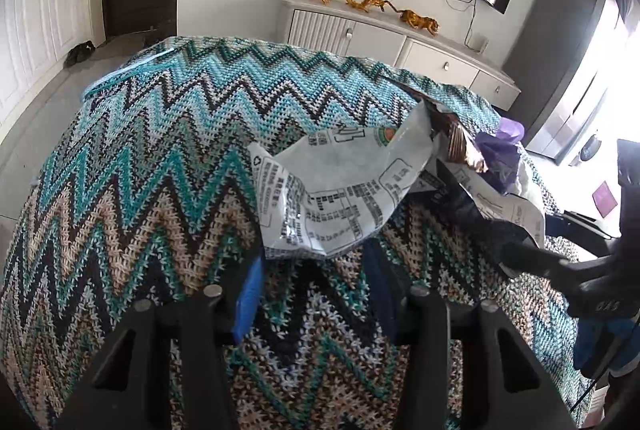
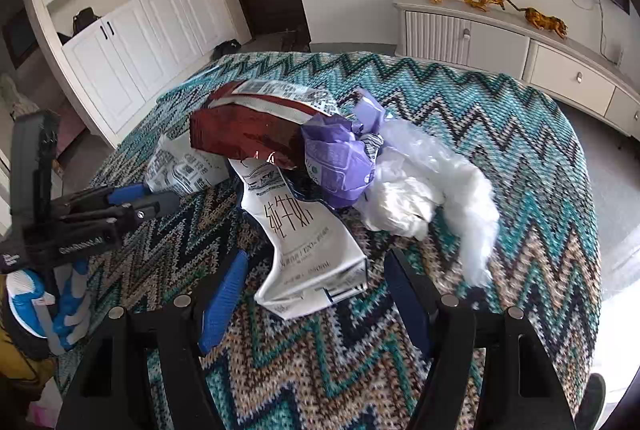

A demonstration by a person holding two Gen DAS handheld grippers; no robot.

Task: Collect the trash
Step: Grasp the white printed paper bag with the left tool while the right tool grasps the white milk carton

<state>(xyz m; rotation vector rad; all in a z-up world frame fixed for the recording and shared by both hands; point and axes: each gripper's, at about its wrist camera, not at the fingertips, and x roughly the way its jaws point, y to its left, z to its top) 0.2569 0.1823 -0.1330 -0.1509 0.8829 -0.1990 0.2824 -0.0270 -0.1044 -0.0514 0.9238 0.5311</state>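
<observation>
On a table covered with a zigzag knitted cloth, the trash lay in one loose heap near the middle. I counted five pieces: a flattened white milk carton nearest, a dark red foil bag behind it, a crumpled purple wrapper to the right of the bag, a wad of white plastic further right, and a creased white printed pouch on the left side.

Both tools were empty and spread wide. The right gripper hovered just over the near end of the carton, one finger on each side, not yet touching it as far as I could tell. The left gripper stood at the near edge of the pouch, its blue-padded fingers apart.

Judging from this, collecting had reached the reach-in stage, with nothing lifted yet. The next move probably called for lowering the right tool, closing on the carton's edge, then lifting without dragging the pieces lying on its far end.
</observation>
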